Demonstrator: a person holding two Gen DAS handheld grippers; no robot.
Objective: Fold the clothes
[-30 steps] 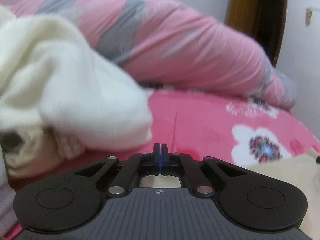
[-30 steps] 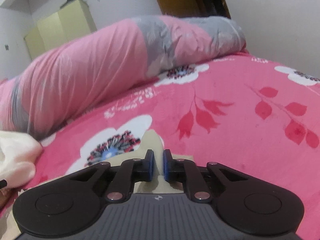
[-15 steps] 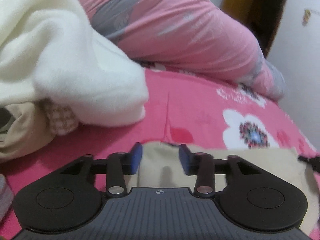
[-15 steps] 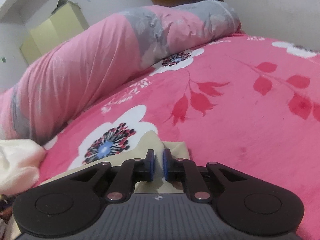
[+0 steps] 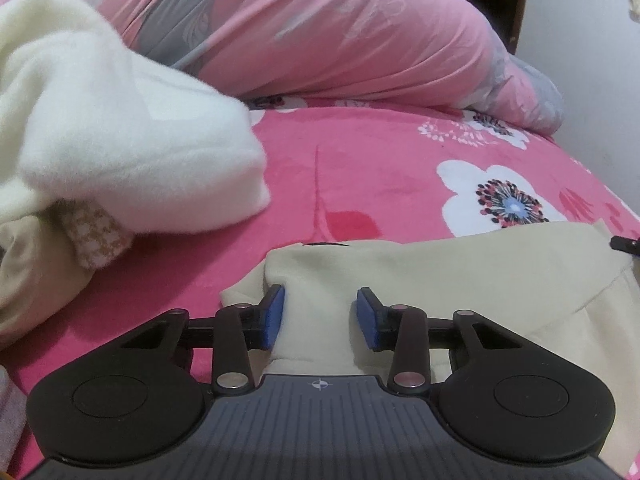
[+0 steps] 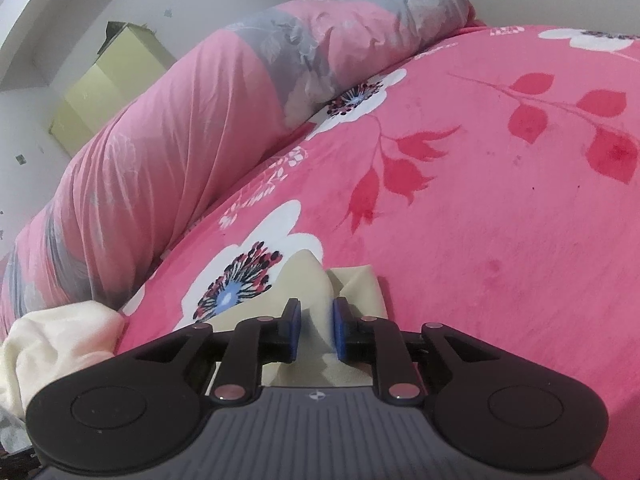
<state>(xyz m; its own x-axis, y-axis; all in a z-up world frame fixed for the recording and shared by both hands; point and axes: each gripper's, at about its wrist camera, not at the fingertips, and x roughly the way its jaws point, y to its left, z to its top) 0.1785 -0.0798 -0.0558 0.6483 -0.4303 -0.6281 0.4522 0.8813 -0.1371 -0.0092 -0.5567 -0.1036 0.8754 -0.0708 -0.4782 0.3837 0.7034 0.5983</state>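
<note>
Beige garment between two claws on the bed

Bed (image 5: pixel 380 168) with a pink flowered cover takes up both views, a rolled pink and grey quilt (image 5: pixel 340 36) along its far side. A heap of cream and patterned clothes (image 5: pixel 100 128) sits to the left. The beige garment (image 5: pixel 460 272) lies spread on the cover, one corner bunched. The left claw (image 5: pixel 319 314) stands spread, a raised fold of the garment between its pads, not clamped. The right claw (image 6: pixel 313 330) is nearly pressed together and seems to pinch a peak of beige cloth at the other corner. I judge this a fold in hand. Whether the left claw is about to grip or has just let go, these views cannot settle.
</note>
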